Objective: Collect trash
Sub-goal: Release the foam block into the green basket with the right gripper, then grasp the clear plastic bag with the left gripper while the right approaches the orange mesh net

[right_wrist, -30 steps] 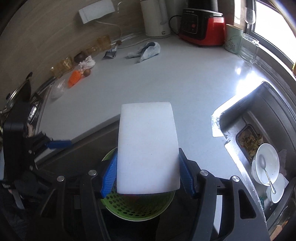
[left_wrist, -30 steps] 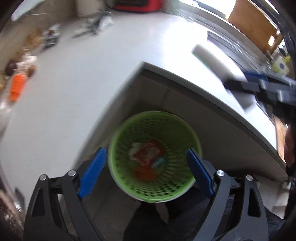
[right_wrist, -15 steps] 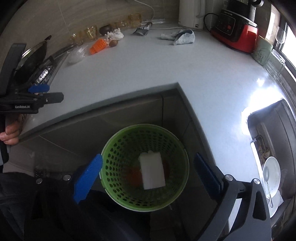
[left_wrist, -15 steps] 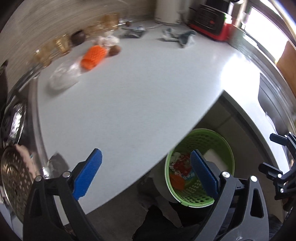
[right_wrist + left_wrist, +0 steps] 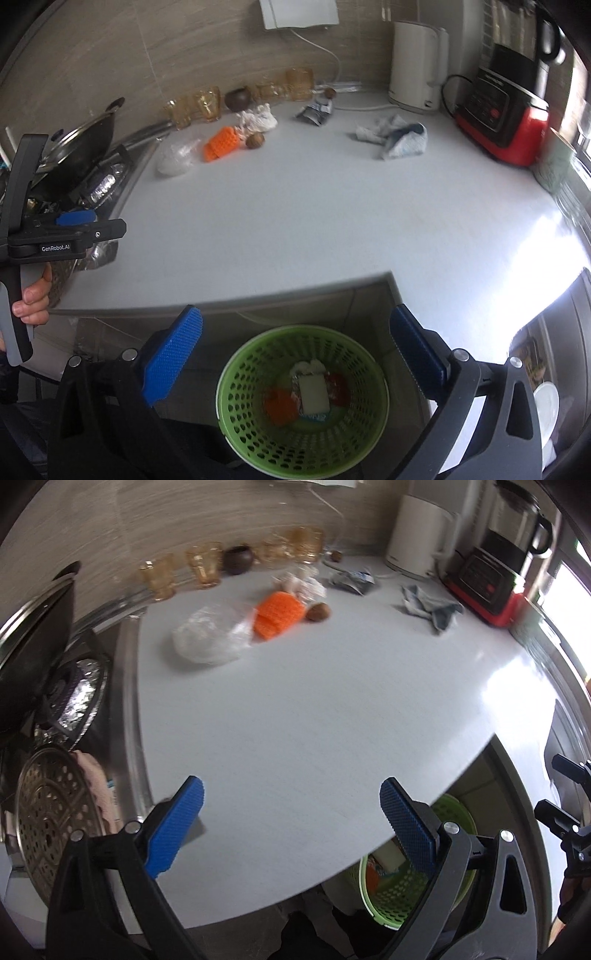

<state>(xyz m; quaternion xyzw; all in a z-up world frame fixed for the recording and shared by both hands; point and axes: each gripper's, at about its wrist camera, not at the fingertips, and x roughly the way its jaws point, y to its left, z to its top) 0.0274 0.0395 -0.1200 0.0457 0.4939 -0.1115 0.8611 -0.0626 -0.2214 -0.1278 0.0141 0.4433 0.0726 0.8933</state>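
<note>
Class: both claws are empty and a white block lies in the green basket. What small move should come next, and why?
Probably carry the left claw toward the clear plastic bag, the nearest litter on the counter. Its jaws stand open and empty, while the right claw, jaws opening, hangs over the green basket.

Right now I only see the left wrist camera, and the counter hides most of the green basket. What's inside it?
Observer: In the right wrist view, a white block lies in the green basket, on top of orange and red scraps.
Operator: Is the other hand-held gripper holding something?
Observer: No. The right hand-held gripper is above the basket, its jaws are opening, and nothing is between them.
Operator: What's further right of it?
Observer: A white dish, low down past the counter's edge.
</note>
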